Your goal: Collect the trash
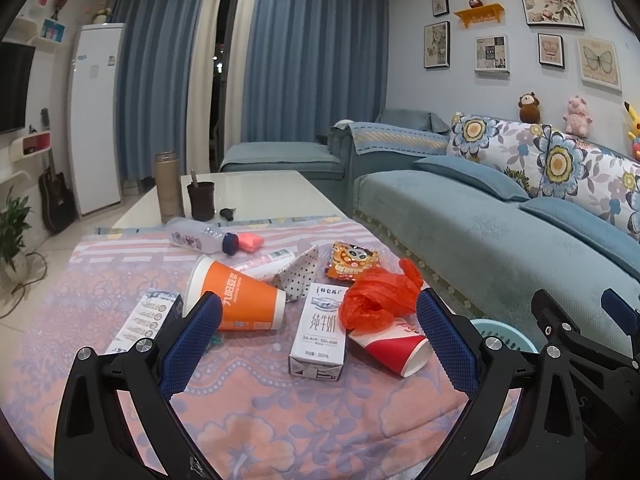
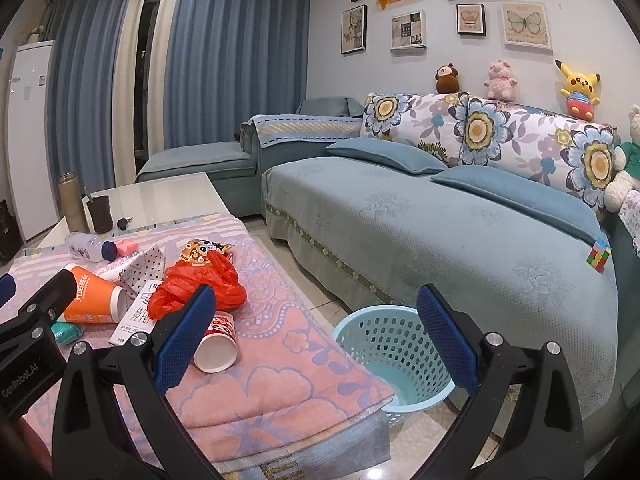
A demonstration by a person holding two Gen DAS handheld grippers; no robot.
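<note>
Trash lies on a pink patterned cloth [image 1: 260, 408]: an orange paper cup [image 1: 240, 304] on its side, a white milk carton [image 1: 320, 332], a crumpled red plastic bag [image 1: 378, 300], a red-and-white paper cup [image 1: 394, 346], a snack wrapper [image 1: 352, 260], a plastic bottle [image 1: 200, 236] and a boxed carton [image 1: 146, 318]. My left gripper [image 1: 320, 340] hangs open over the milk carton, holding nothing. My right gripper [image 2: 316, 340] is open and empty, between the red-and-white cup [image 2: 216, 344] and a light blue basket [image 2: 394, 354] on the floor.
A blue sofa [image 2: 420, 224] runs along the right, close to the basket. Behind the cloth a white table [image 1: 248, 192] carries a thermos [image 1: 168, 188] and a dark cup [image 1: 201, 200]. Fridge [image 1: 96, 116], guitar and plant stand far left.
</note>
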